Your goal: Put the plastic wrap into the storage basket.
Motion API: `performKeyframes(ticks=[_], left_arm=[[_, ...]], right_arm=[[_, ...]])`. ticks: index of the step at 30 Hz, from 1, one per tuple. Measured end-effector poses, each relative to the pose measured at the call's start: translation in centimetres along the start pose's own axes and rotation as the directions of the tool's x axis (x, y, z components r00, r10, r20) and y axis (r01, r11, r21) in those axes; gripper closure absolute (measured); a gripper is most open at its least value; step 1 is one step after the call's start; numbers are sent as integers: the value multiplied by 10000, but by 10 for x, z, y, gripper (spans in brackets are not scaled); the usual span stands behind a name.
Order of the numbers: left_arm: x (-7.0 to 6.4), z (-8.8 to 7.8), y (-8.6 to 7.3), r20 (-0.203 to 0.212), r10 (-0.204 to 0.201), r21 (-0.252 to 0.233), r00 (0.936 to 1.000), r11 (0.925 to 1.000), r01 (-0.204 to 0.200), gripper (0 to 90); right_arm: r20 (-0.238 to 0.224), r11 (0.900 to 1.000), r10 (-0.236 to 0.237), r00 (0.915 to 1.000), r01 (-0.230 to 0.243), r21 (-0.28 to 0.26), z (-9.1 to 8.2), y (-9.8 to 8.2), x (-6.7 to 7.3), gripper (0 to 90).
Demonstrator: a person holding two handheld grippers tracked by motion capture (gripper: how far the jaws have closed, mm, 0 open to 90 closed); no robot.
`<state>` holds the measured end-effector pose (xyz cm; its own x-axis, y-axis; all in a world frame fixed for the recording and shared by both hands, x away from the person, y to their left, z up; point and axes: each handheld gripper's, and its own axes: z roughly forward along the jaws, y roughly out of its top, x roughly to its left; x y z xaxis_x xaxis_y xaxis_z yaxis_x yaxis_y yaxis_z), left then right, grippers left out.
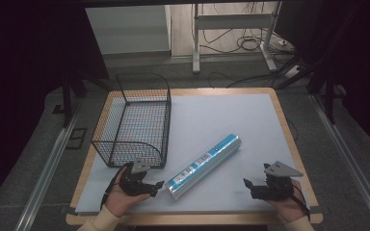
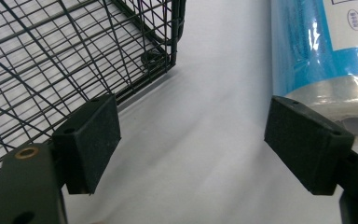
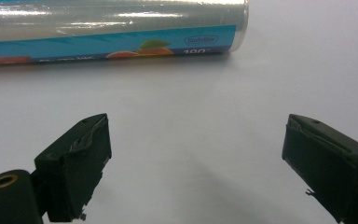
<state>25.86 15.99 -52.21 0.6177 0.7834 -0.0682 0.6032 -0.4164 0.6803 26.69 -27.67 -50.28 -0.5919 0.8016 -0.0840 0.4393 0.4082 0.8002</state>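
Left gripper (image 1: 158, 186): lower left of the high view, jaws spread wide, nothing between them; pointed toward the near end of the roll. Right gripper (image 1: 248, 185): lower right, jaws likewise parted and empty, apart from the roll. Roll of cling film (image 1: 204, 166): blue label, lying diagonally at centre frame on the grey mat (image 1: 221, 115). Black wire basket (image 1: 135, 120): left of centre, beside the roll. Wooden table (image 1: 289, 144): edges showing around the mat.

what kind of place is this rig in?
Probably a lab or workshop data-collection station, not a home: a small table with a grey mat, loose cables on the floor behind, and a metal desk frame.
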Motion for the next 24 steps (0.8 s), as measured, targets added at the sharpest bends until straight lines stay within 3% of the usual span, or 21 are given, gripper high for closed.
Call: performKeyframes(ticks=[18,24], left_arm=[[-4,-6,6,-63,188,-93,9998,9998,-188,181],[-2,-8,6,-115,36,-178,9999,9998,-38,183]], right_arm=[[92,10000,-8,10000,9,-93,-5,0,-1,106],[122,9999,-96,9999,97,-82,-5,0,0,107]])
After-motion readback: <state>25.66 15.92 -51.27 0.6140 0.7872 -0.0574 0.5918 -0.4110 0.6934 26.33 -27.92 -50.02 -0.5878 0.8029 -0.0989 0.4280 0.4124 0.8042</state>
